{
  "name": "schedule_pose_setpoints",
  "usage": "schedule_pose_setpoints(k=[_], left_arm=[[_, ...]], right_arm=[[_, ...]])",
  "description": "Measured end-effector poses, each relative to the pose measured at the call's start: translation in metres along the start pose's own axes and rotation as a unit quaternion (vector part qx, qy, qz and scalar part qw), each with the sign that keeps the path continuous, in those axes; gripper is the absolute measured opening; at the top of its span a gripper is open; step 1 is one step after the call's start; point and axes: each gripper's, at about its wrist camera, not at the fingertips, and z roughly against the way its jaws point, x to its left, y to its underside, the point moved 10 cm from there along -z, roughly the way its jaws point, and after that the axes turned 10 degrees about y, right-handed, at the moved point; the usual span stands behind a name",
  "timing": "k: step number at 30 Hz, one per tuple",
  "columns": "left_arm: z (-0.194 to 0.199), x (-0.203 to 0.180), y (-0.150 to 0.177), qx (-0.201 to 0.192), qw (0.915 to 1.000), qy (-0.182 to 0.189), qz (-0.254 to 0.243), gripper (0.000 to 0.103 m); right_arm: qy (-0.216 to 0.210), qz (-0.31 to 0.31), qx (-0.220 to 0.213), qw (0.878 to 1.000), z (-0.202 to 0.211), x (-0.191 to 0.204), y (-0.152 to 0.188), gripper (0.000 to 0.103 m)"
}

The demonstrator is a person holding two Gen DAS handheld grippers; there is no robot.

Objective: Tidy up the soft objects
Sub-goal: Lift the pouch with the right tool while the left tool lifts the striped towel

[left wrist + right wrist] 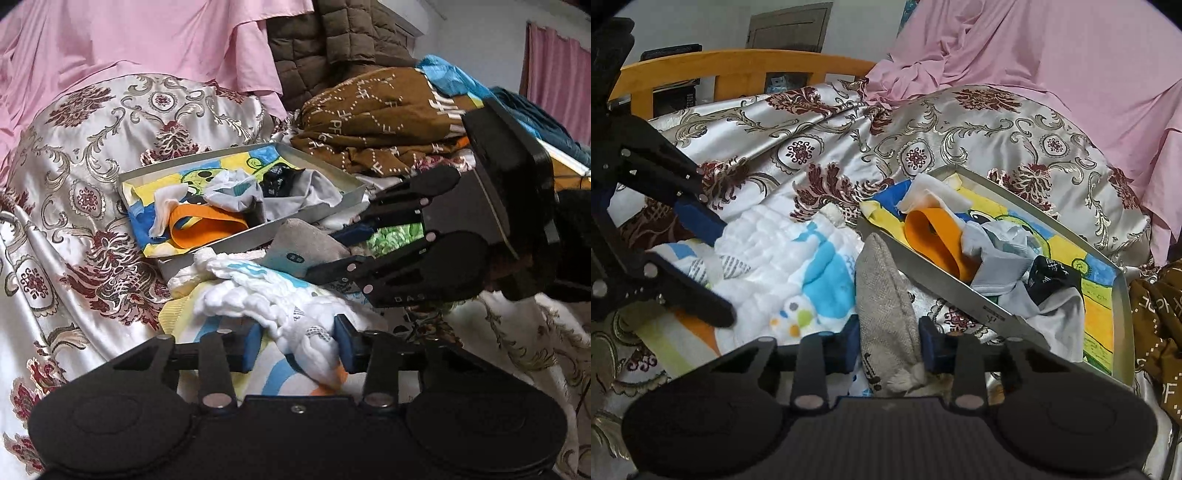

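My left gripper (pixel 299 349) is clamped on a bunched fold of the white quilted cloth (pixel 258 291), whose far end is buried under the grey sock (pixel 886 295). My right gripper (pixel 888 349) pinches that sock's lower end, jaws tight against it; its toe is hidden below my fingers. Just beyond, up and right of my right jaws, sits the metal tray (pixel 960 295), its contents a tangle I can't sort out.

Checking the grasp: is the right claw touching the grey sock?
Touching. The right wrist view shows the right claw with both blue pads pressed against the grey sock between them.
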Motion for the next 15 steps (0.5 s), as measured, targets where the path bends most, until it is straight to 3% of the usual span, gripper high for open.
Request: schedule_pose_setpoints(k=[6,15], left_arm=[[0.007,-0.001,-0.002,-0.016,0.9998,0.001,0.007,0.036],[0.021,-0.018,-0.01,-0.038,0.9988,0.03,0.002,0.034]], right_arm=[[0.019,-0.005,-0.008,1.0,0.01,-0.003,0.0,0.017],[0.029,-0.059,-0.044,0.997,0.054,-0.025,-0.012,0.015]])
